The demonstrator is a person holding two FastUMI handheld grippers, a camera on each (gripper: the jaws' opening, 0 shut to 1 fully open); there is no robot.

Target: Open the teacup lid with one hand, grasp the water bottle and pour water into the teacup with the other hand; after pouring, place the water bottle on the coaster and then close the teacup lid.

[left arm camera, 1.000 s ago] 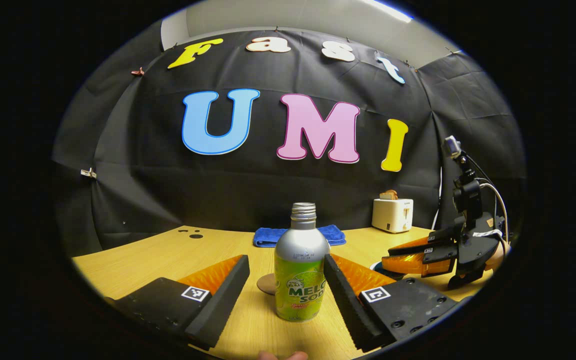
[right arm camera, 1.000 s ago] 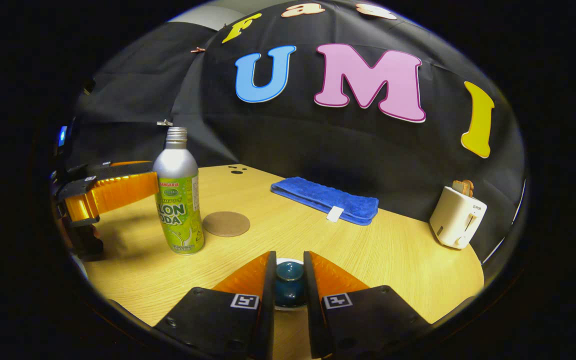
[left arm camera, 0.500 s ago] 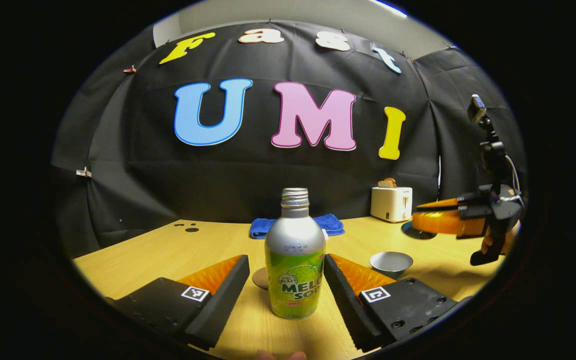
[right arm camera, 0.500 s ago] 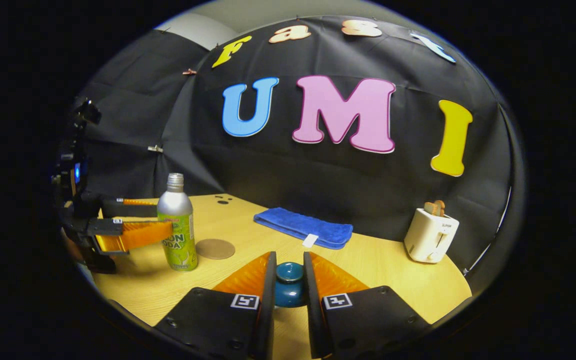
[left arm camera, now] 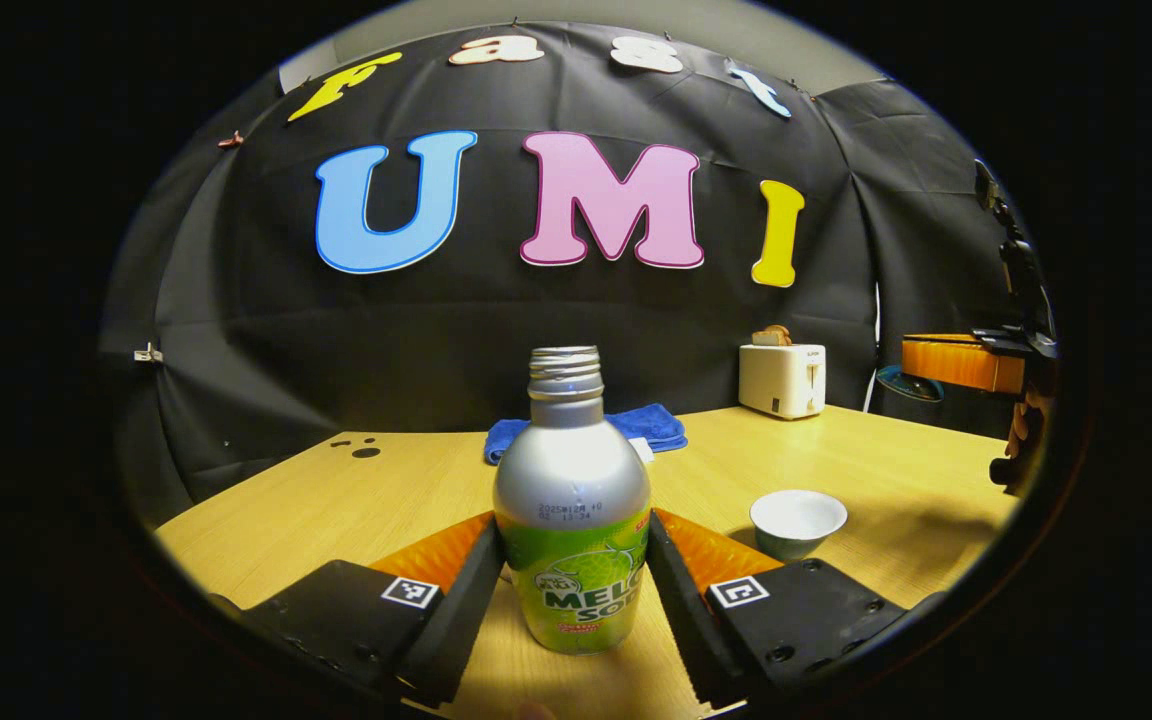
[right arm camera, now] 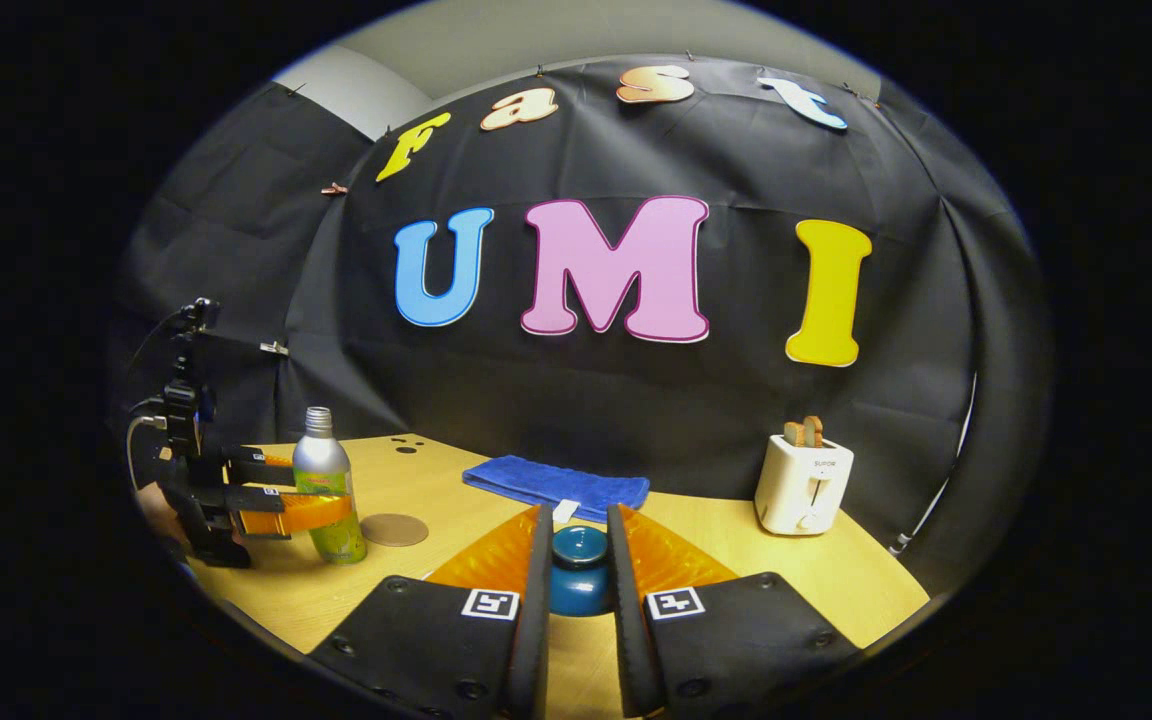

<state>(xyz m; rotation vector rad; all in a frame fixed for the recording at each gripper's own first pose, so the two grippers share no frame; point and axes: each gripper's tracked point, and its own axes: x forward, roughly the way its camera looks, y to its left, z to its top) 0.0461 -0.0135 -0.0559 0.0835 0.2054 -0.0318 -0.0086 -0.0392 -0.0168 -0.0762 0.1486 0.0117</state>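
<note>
Bench carries the uncapped bottle, upright between the left tongs, which press both its sides. Cup stands open nearby. Right tongs hold the lid aloft. Lid removal done; pouring, parking on the coaster and re-lidding remain.

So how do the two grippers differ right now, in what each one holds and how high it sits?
The left gripper is closed on the water bottle, fingers against its broad body; the right gripper pinches the small blue lid knob. The bottle stands on the table, so the left gripper is low; the right gripper holds the lid raised, away from the open teacup. Both have orange fingers and are shut on something.
</note>
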